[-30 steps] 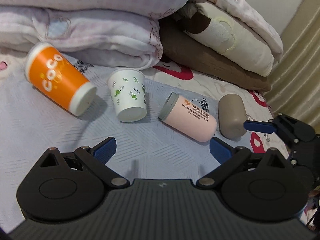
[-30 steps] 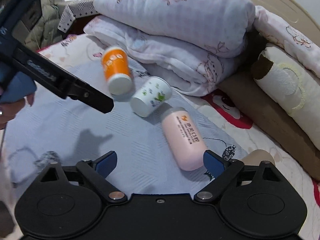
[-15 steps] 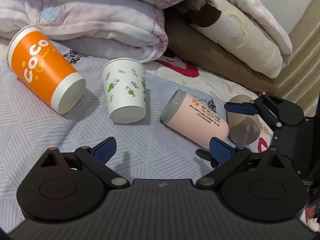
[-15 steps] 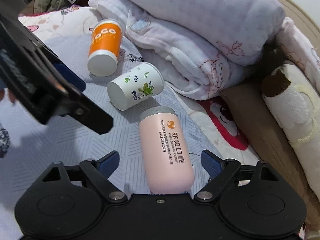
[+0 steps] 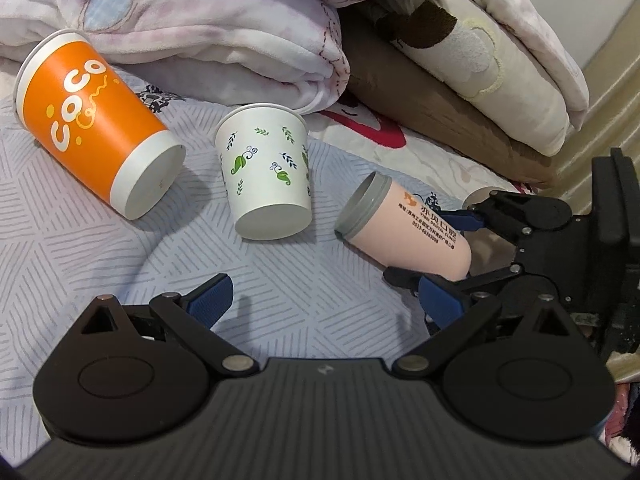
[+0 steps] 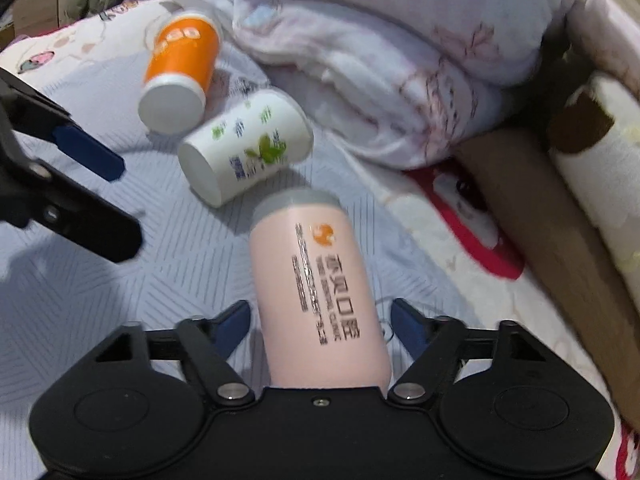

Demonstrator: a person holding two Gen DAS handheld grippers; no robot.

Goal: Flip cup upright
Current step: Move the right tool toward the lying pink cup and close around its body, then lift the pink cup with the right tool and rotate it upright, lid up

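Orange cup (image 5: 94, 128) with white lettering, white leaf-print cup (image 5: 266, 180), pink grey-rimmed cup (image 6: 316, 292), blue-padded fingers (image 5: 210, 300)

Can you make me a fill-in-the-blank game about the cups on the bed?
1. The cup with COCO on it is coloured ____.
2. The white cup has little ____ printed on it.
3. The pink cup lies between the fingers of the ____ gripper.
4. All three cups are lying on their ____.

Missing words: orange; leaves; right; sides
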